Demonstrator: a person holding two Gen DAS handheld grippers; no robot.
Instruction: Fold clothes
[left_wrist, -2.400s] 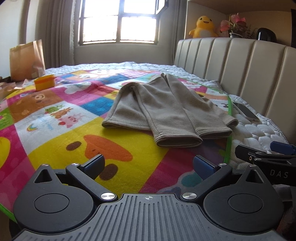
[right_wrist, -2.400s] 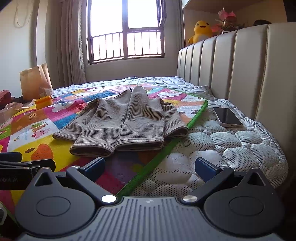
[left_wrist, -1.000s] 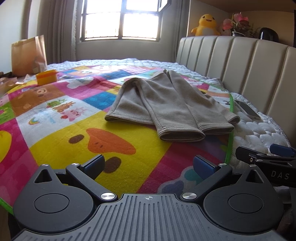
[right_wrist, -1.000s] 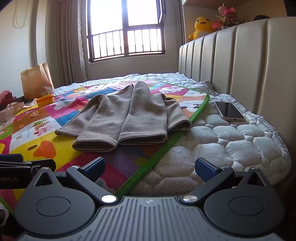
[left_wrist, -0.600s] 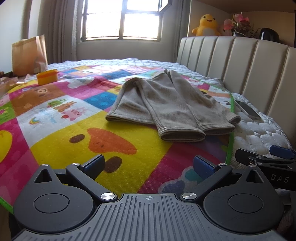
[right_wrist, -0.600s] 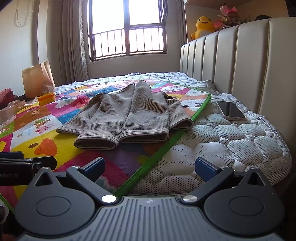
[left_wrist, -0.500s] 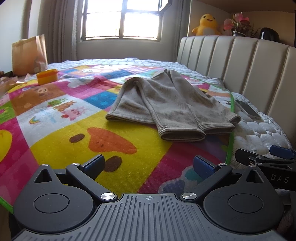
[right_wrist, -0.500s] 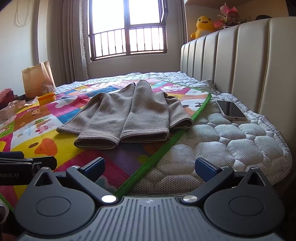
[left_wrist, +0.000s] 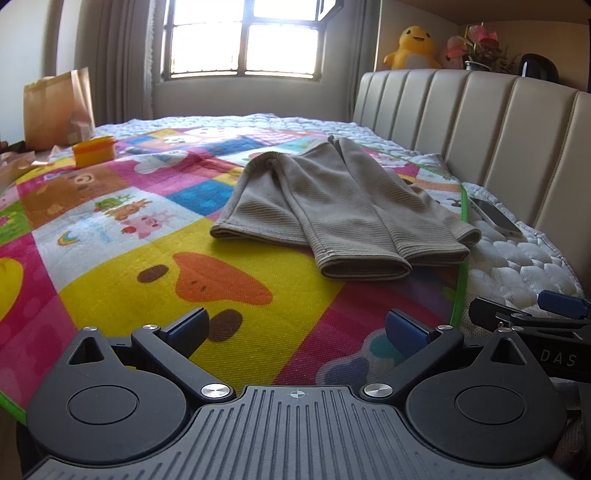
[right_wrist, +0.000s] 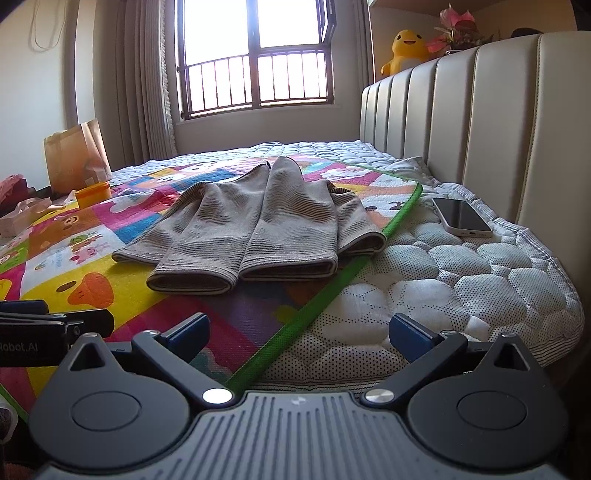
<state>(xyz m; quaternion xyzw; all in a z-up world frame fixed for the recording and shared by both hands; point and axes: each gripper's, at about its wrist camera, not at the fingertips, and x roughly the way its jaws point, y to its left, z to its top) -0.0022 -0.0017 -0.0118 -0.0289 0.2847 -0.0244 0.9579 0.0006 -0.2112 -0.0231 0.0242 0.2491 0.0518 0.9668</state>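
At the far left a brown paper bag (left_wrist: 57, 110) stands at the edge of the bed, with a small orange tub (left_wrist: 93, 150) just in front of it on the bright cartoon play mat (left_wrist: 110, 236). The left gripper (left_wrist: 295, 328) hovers low over the near end of the mat, its blue-tipped fingers spread wide with nothing between them. Ahead of it, toward the right side of the mat, lies the beige ribbed sweater (left_wrist: 332, 206), flat, with both sleeves folded over the body and their cuffs pointing toward the cameras. The right gripper (right_wrist: 299, 330) sits beside the left one, over the mat's green border (right_wrist: 332, 291), also gaping and empty. Further right a phone (right_wrist: 461, 216) rests face up on the quilted mattress (right_wrist: 480, 280), near the padded headboard (right_wrist: 498, 110).
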